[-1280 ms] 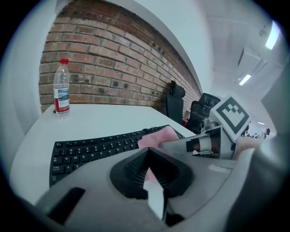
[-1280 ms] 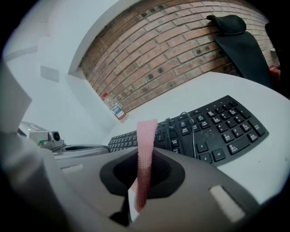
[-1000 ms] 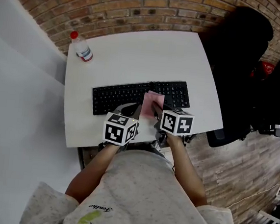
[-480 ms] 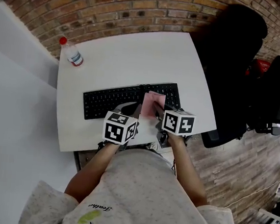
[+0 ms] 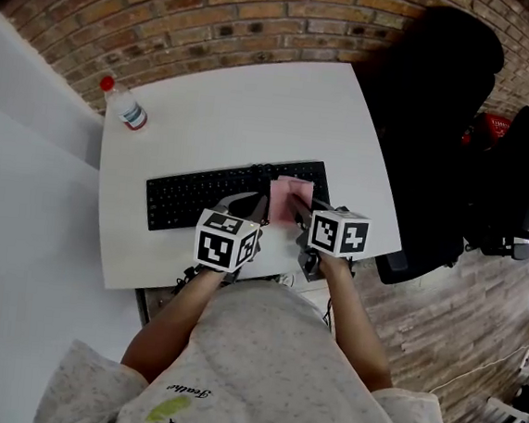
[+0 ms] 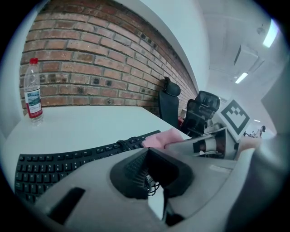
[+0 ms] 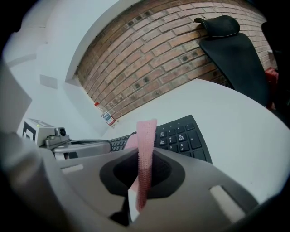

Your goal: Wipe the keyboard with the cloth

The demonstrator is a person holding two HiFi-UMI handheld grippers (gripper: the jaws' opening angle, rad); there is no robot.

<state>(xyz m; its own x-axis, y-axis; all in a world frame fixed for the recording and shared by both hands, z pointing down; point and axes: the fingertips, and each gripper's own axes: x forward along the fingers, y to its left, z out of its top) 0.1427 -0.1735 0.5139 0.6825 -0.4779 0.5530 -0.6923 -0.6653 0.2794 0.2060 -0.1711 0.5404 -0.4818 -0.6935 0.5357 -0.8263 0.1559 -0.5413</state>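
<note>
My left gripper (image 5: 246, 210) sits at the white desk's (image 5: 256, 103) near edge, jaws together and empty. My right gripper (image 5: 298, 211) pinches the pink woven cloth (image 5: 290, 190) over the flat black keyboard's (image 5: 201, 194) right end. Held by so thin an edge, the cloth could slip out while I wipe.

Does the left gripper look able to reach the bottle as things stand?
Probably yes: the left gripper is shut and empty, and only the low keyboard lies between it and the bottle.
</note>
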